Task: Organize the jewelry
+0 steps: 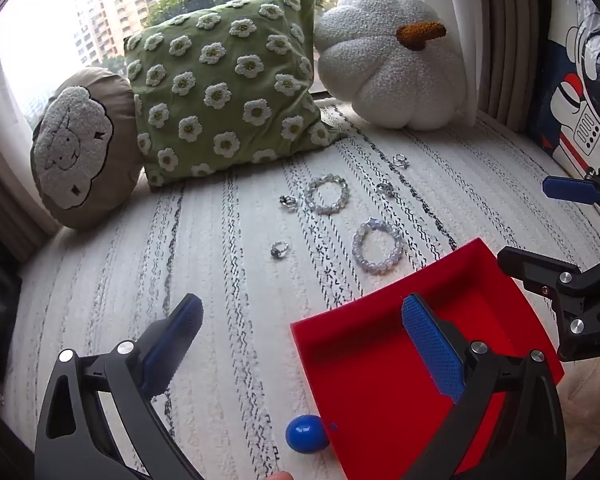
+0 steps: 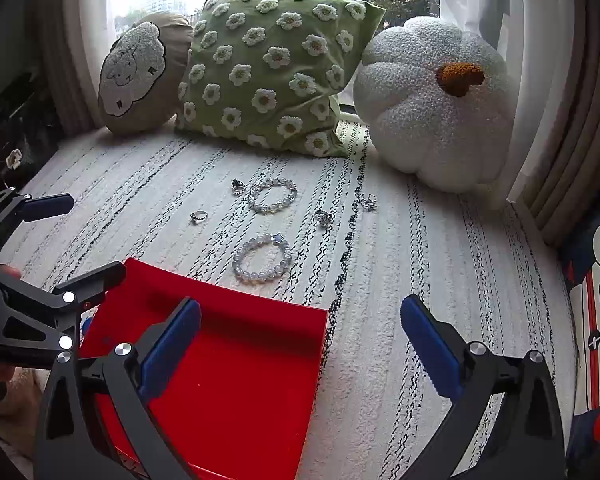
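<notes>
**Jewelry laid out on the mat, both tongs wide and empty**

From the left wrist camera, a blue egg-shaped object sits against the near-left edge of the red tray; the right wrist camera shows only a sliver of blue there, behind the other tool. That left view also catches the right gripper at its right edge. The right wrist view gives the fuller look at the astronaut-print cushion.

The left gripper and the right gripper both stand spread as far as they go, nothing between the pads, hovering over the tray's near corners.

Beyond the tray on the striped mat lie two beaded bracelets, one near the tray and one farther back, and four rings scattered around them. Three pillows lean at the window.
</notes>
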A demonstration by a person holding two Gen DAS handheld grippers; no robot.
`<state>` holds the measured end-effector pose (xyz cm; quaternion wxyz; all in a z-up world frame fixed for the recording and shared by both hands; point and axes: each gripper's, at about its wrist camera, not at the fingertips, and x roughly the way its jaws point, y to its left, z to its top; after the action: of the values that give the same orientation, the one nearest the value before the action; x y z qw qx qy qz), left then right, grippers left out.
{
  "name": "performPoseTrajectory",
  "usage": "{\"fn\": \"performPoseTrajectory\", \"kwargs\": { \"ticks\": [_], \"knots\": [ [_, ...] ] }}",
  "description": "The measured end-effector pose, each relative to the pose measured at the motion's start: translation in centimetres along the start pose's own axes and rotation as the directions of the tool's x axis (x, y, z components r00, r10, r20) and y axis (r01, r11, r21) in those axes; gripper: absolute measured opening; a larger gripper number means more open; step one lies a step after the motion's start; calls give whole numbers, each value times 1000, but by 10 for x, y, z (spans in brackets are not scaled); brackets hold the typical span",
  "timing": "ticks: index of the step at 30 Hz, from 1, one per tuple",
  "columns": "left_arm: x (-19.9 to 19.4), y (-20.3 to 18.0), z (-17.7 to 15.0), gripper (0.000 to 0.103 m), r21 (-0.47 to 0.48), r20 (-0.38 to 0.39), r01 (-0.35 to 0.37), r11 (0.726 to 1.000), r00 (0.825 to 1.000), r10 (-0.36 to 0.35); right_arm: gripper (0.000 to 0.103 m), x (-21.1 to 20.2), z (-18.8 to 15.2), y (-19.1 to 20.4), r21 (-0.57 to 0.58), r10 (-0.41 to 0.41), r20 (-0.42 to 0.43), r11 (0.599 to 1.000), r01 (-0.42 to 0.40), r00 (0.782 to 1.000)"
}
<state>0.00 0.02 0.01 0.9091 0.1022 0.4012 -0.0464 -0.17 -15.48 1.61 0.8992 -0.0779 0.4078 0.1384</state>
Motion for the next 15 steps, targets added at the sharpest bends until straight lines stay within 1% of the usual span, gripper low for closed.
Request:
{"fn": "performPoseTrajectory", "kwargs": {
  "ticks": [15],
  "knots": [
    [0,0,-1,96,6,-1,-8,1000,1000,8,98,0,0,1,-3,-2,-4,1000,2,1000]
  ]
}}
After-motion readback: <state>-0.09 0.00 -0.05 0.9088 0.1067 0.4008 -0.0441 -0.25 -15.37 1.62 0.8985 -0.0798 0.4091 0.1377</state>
